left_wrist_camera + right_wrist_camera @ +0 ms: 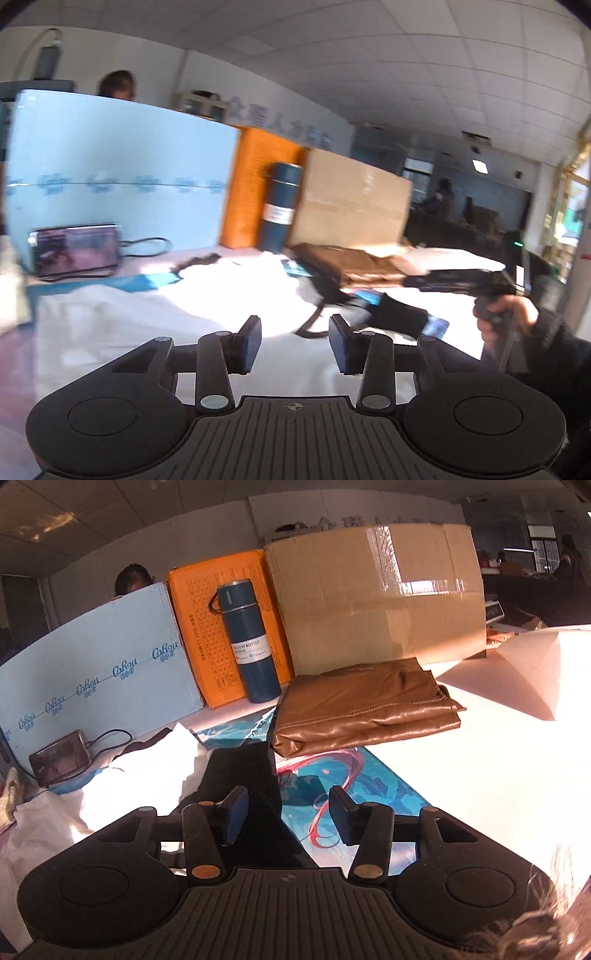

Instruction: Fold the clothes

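A: Where are the clothes?

B: A folded brown leather-look garment (365,709) lies on the worktop (480,775), just in front of the big cardboard box (376,590). A black garment (240,771) lies nearer, on a blue patterned mat (354,786), with a white cloth (147,775) spread to its left.

A: And the fingers?

B: The left gripper (294,338) has its fingers spread, nothing between them, over the bright white cloth (166,306). The right gripper (288,819) is also released; the black garment runs below and between its fingers, not pinched. In the left wrist view the person's right hand (506,317) grips the other tool's handle out to the right, above the black garment (391,317).

A: Any containers?

B: The cardboard box is taped shut, contents unseen. An orange carton (221,627) and a pale blue carton (96,657) stand beside it along the back, both closed. A dark blue vacuum bottle (249,638), lid on, stands upright against the orange carton.

A: Anything else?

B: A phone (61,760) with a cable plugged in leans against the blue carton. A person's head (135,578) shows behind it.
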Tool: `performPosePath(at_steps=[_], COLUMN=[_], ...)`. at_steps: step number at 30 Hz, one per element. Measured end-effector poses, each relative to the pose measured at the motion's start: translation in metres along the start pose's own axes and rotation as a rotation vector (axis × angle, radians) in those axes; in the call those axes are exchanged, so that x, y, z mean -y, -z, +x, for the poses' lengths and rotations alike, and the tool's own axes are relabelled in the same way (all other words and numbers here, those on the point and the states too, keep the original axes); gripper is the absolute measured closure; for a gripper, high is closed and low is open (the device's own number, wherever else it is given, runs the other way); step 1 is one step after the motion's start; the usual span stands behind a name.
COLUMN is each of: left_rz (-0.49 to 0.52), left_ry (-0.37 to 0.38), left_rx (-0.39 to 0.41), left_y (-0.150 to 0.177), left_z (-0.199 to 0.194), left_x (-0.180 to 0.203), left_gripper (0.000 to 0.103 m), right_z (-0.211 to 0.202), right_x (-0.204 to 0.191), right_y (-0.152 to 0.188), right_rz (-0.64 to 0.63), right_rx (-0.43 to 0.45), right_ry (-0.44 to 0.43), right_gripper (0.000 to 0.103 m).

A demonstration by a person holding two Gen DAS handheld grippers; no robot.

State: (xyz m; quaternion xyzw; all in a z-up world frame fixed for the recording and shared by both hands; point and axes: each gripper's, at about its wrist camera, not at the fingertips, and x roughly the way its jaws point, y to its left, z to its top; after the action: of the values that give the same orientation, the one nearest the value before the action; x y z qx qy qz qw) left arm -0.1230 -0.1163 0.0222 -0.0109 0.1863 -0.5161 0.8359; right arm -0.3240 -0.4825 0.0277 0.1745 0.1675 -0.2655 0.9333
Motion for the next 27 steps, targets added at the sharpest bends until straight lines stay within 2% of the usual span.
performPosePath(at_steps=[2, 4, 7, 11, 13, 17, 20, 24, 26, 27], left_rz=[-0.050, -0.114, -0.240, -0.316, -0.355, -0.407, -0.401, -0.393, -0.370, -0.360], left_ry=[-0.129, -0.200, -0.182, -0.145, -0.153, -0.182, -0.184, -0.184, -0.161, -0.154], left_rx=[-0.009, -0.037, -0.068, -0.150, -0.188, -0.233, -0.233, -0.233, -0.236, -0.238], left_y=[-0.009, -0.017, -0.026, -0.033, -0.031, -0.019, -0.019, -0.019, -0.020, -0.021], left_z=[0.002, 0.010, 0.031, 0.067, 0.081, 0.092, 0.099, 0.111, 0.118, 0.120], left_x=[-0.035, -0.072, -0.117, -0.150, -0.162, -0.178, -0.184, -0.190, -0.187, -0.186], left_gripper=[0.052, 0.052, 0.052, 0.052, 0.052, 0.052, 0.052, 0.047, 0.041, 0.040], right_z=[-0.004, 0.000, 0.016, 0.047, 0.059, 0.081, 0.096, 0.101, 0.099, 0.097], right_x=[-0.020, -0.048, -0.099, -0.181, -0.221, -0.271, -0.289, -0.303, -0.307, -0.309], right_y=[-0.006, -0.009, -0.007, 0.003, 0.016, 0.039, 0.055, 0.072, 0.078, 0.080], right_rz=[-0.003, -0.005, -0.043, -0.152, -0.242, -0.349, -0.358, -0.406, -0.448, -0.467], right_rx=[0.000, -0.050, -0.155, -0.328, -0.384, -0.448, -0.517, -0.548, -0.527, -0.515], right_ry=[-0.099, -0.249, -0.438, -0.638, -0.686, -0.741, -0.785, -0.815, -0.819, -0.808], right_gripper=[0.055, 0.046, 0.042, 0.042, 0.042, 0.042, 0.042, 0.045, 0.058, 0.075])
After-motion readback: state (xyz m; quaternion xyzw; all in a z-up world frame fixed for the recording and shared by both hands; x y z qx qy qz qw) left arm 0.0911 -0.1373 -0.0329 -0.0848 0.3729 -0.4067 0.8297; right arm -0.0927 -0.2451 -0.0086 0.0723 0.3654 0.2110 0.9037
